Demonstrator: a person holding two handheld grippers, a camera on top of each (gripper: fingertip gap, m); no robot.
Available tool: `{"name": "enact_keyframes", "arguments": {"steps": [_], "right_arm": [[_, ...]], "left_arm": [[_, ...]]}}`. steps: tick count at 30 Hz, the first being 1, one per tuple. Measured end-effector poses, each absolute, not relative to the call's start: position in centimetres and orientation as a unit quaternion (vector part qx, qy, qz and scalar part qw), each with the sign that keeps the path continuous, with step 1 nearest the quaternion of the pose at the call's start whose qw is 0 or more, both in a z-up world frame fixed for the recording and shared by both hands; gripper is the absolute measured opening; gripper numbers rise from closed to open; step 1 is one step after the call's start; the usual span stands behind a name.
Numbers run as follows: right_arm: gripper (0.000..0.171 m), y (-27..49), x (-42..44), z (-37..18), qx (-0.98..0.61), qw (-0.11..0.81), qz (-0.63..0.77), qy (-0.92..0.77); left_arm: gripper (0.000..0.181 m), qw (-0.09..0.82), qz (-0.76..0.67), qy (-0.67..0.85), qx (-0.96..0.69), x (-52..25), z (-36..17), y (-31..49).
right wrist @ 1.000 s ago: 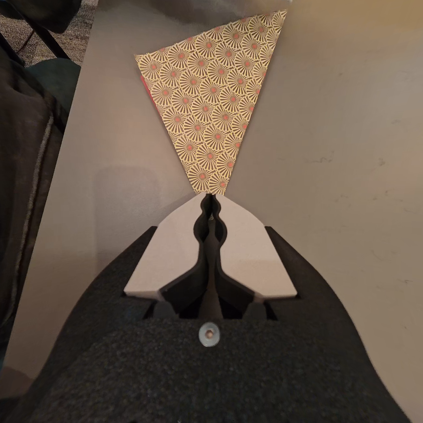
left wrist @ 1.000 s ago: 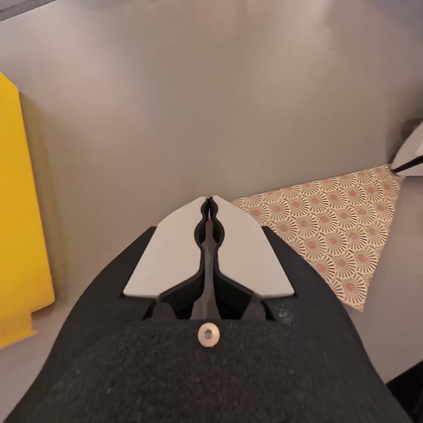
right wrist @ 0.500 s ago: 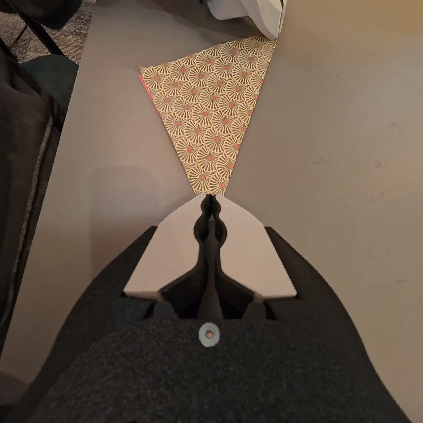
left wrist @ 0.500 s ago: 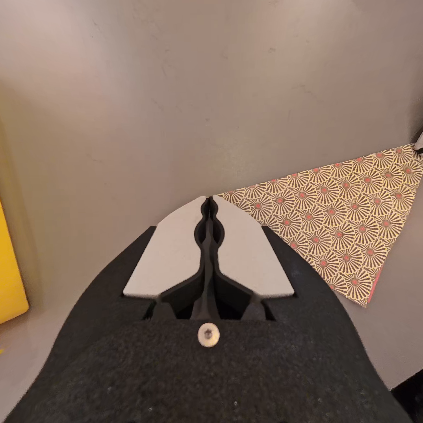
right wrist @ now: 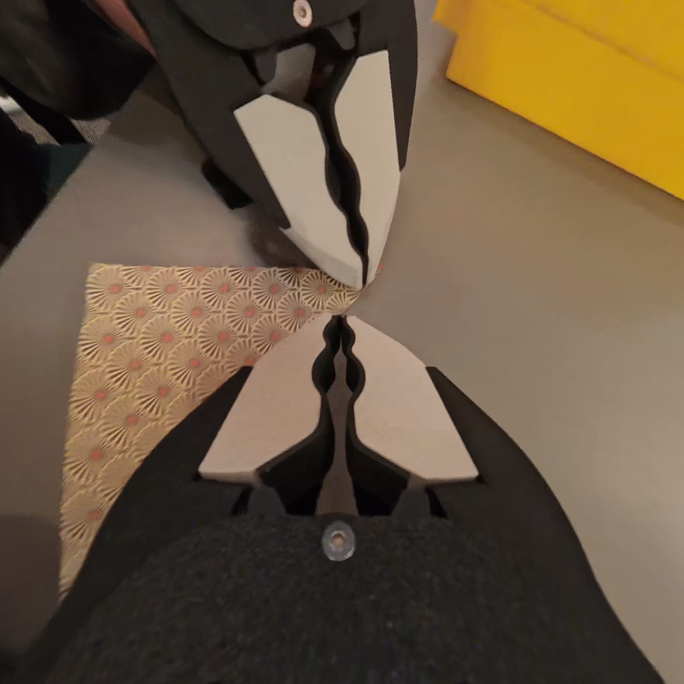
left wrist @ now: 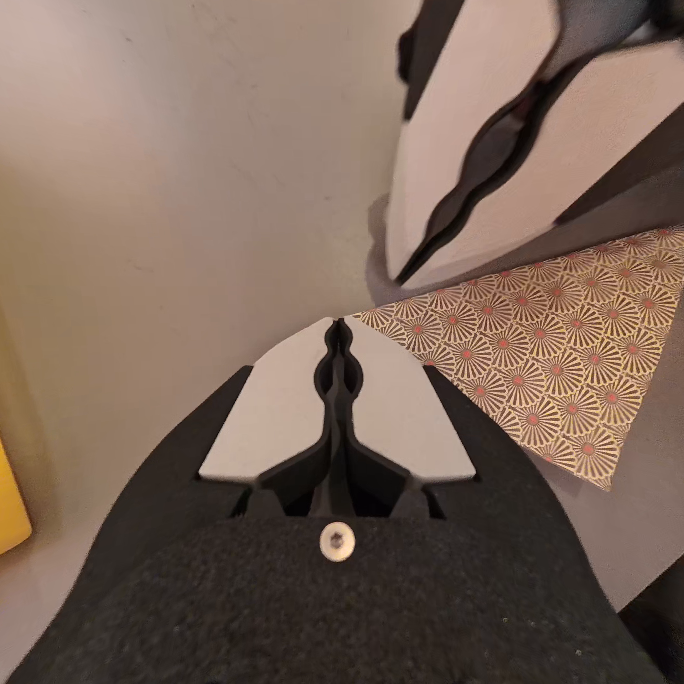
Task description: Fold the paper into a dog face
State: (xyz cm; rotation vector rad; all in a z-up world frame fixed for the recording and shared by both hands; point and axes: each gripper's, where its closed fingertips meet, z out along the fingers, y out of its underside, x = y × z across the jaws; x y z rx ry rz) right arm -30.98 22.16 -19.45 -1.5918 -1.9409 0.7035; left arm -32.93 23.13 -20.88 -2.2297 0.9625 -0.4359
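Note:
The paper (left wrist: pixel 536 370) is a flat folded triangle, gold with dark fan flowers and red dots, lying on the grey table (left wrist: pixel 185 185). My left gripper (left wrist: pixel 338 320) is shut on its near pointed corner. In the right wrist view the left gripper (right wrist: pixel 364 283) points down onto that corner, and a sliver of pink shows past the tips. My right gripper (right wrist: pixel 340 318) is shut with nothing visible in it. It hovers over the paper (right wrist: pixel 166 333), its tips close to the left gripper's. It also shows in the left wrist view (left wrist: pixel 401 275), just above the paper's long edge.
A yellow box (right wrist: pixel 573 74) stands on the table beyond the grippers and shows at the left edge of the left wrist view (left wrist: pixel 11 499). A person's dark clothing (right wrist: pixel 55 74) is past the table edge at the upper left. Only a small space, under 4 cm, lies between the two pairs of fingers.
My right gripper has left the paper's far corner and moved along the long edge until its tips almost meet the left gripper. The left gripper stays on its corner.

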Motion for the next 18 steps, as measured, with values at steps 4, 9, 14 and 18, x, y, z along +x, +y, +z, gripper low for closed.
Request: {"name": "enact_keyframes", "arguments": {"steps": [4,9,14,18], "right_arm": [[0.0,22.5,-32.3,-20.3,-0.579,0.274,0.236,-0.73],[0.0,22.3,-32.6,-20.6,-0.574,0.276,0.224,-0.737],[0.0,22.4,-32.5,-21.0,-0.593,0.272,0.222,-0.725],[0.0,22.7,-32.3,-21.0,-0.611,0.272,0.214,-0.712]], "left_arm": [[0.0,0.336,-0.159,0.367,-0.853,-32.9,-20.9,23.2],[0.0,0.335,-0.161,0.364,-0.854,-32.8,-20.9,23.4],[0.0,0.336,-0.157,0.362,-0.855,-32.8,-20.9,23.5],[0.0,0.339,-0.152,0.36,-0.856,-32.8,-20.9,23.5]]}}
